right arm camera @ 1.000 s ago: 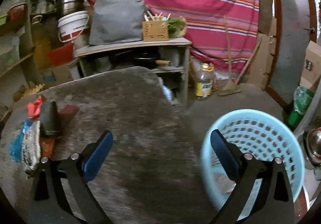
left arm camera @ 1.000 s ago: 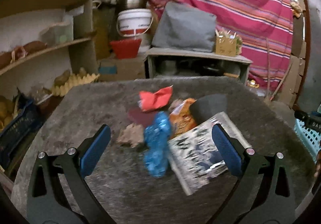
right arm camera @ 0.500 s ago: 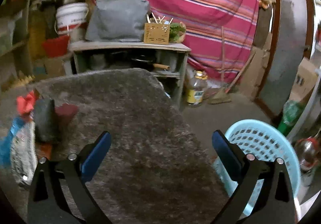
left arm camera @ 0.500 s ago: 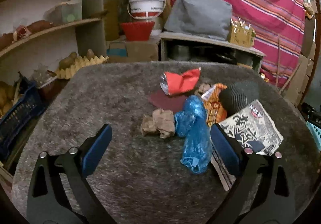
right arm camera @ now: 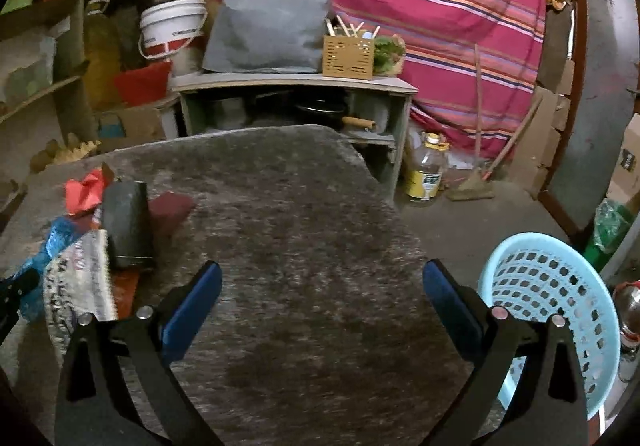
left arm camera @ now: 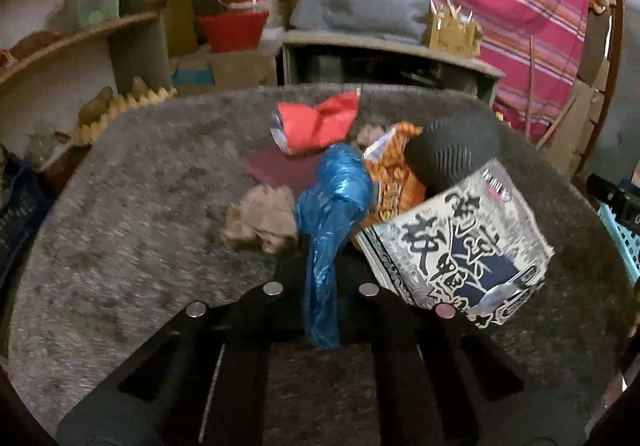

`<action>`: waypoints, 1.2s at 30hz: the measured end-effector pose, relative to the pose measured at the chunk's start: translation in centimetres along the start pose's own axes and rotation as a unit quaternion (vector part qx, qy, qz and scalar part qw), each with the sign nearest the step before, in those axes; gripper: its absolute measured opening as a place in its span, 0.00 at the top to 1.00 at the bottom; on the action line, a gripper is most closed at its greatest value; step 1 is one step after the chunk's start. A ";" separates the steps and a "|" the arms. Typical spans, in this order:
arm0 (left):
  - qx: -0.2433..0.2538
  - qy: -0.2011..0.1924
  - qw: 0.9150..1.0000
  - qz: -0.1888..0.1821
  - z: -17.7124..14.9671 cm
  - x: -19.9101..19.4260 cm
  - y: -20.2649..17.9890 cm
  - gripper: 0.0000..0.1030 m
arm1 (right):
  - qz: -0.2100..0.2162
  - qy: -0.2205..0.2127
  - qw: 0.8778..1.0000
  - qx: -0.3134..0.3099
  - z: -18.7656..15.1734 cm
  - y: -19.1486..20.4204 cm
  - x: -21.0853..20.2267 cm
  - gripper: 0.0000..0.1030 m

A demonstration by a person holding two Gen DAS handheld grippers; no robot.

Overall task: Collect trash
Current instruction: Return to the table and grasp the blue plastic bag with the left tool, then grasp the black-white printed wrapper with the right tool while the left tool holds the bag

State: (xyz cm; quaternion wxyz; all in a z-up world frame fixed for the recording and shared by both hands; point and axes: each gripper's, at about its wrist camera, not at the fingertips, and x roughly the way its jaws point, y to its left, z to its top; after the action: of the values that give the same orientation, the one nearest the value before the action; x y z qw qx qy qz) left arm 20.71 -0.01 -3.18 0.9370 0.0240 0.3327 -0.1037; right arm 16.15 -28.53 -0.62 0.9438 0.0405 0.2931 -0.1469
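The crumpled blue plastic bag (left arm camera: pixel 334 214), shiny and creased, lies in a heap of litter on the grey fuzzy table (left arm camera: pixel 152 214): its wider, bunched upper part rests between a wad of brown paper (left arm camera: pixel 262 218) on its left and an orange snack wrapper (left arm camera: pixel 394 174) on its right, and its thin lower tail runs down between the fingers of the left gripper (left arm camera: pixel 320 286). Those fingers have just been closing and now pinch the tail of the bag. A red foil wrapper (left arm camera: pixel 316 120) sits behind the bag, a black ribbed cylinder (left arm camera: pixel 452 152) lies to the right, and a large white packet with black printed characters (left arm camera: pixel 460 246) leans just beside the bag. Compared with half a second ago, the left gripper's blue pads, then spread wide on either side of the bag, have come together on it, and the heap looks nearer and larger. The right gripper (right arm camera: pixel 322 294) hovers over a bare stretch of table with its fingers wide apart and nothing between them; a light-blue plastic laundry-style basket (right arm camera: pixel 560 286) stands on the floor to its right, as before.
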 end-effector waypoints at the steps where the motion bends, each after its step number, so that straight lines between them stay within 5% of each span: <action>1: 0.002 -0.012 1.000 0.003 0.1 -0.9 0.1 0.95 | 0.008 -0.003 1.000 0.000 0.0 0.2 -0.2 0.05; 10: 0.005 -0.071 0.996 0.059 -0.2 -6.0 2.7 0.95 | 0.068 -0.020 0.997 -0.032 -0.5 4.4 -1.9 0.05; 19: -0.005 -0.072 0.991 0.112 -1.4 -7.3 8.0 0.95 | 0.110 0.000 0.989 -0.101 -2.0 10.2 -1.5 0.05; 27: -0.029 -0.056 0.991 0.114 -2.0 -6.5 10.9 0.95 | 0.115 0.033 0.986 -0.119 -3.0 12.0 0.1 0.06; 30: -0.028 -0.056 0.992 0.113 -1.9 -6.3 11.0 0.95 | 0.118 0.047 0.984 -0.129 -3.2 12.4 0.7 0.20; 34: -0.027 -0.059 0.992 0.108 -2.0 -6.3 10.7 0.95 | 0.143 0.067 0.980 -0.123 -3.4 12.5 1.3 0.54; 36: -0.026 -0.061 0.992 0.106 -2.0 -6.4 10.5 0.95 | 0.145 0.068 0.979 -0.124 -3.5 12.5 1.2 0.59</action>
State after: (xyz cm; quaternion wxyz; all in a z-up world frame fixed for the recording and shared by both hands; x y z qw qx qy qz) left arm 16.86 11.61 -1.00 0.9614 0.0286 0.2735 0.0040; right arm 18.93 -16.36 -4.33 0.9308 -0.0249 0.3633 0.0323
